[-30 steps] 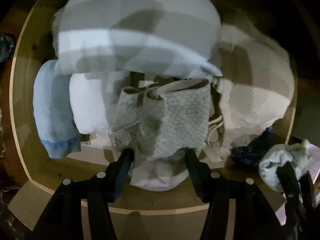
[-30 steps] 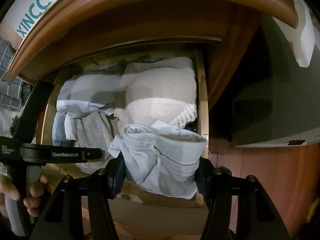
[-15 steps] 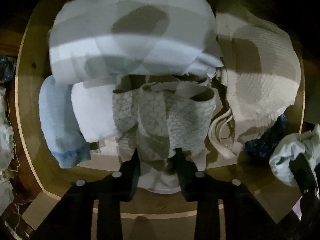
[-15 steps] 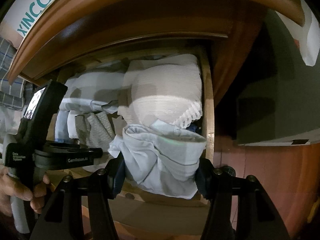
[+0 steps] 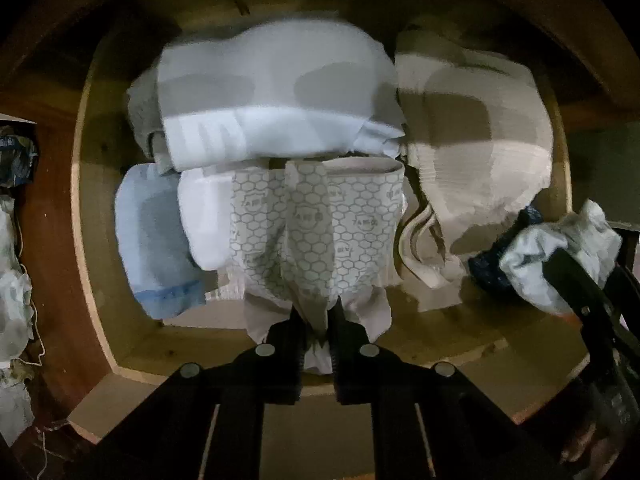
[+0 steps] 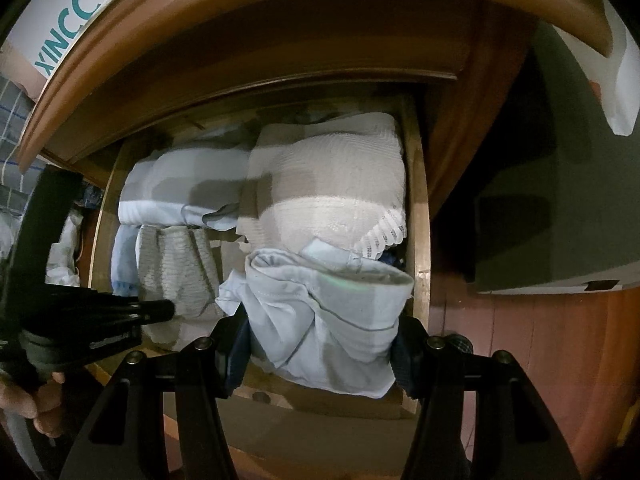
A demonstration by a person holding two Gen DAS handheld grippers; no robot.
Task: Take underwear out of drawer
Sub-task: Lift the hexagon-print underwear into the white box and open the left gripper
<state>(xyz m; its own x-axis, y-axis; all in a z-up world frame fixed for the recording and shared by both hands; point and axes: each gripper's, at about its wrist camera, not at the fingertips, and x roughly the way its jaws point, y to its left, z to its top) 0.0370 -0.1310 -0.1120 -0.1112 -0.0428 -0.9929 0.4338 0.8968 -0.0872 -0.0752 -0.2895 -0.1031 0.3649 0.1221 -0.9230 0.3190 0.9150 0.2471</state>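
Note:
The open wooden drawer holds folded clothes. My left gripper points straight down into it, shut on the lower edge of grey-white underwear with a honeycomb print, which bunches between the fingers. From the right wrist view this gripper sits at the left beside the same patterned underwear. My right gripper hangs over the drawer's front right corner, shut on a bundle of pale blue underwear. That bundle also shows at the right edge of the left wrist view.
Inside the drawer lie a folded white-grey garment, a cream ribbed garment with lace trim, a light blue piece, a white piece and a dark blue item. The dresser top overhangs the drawer. A person's hand holds the left handle.
The left jaws have closed onto the patterned underwear and the gripper has risen, drawing the fabric up and together. The right gripper and its pale blue bundle have stayed still.

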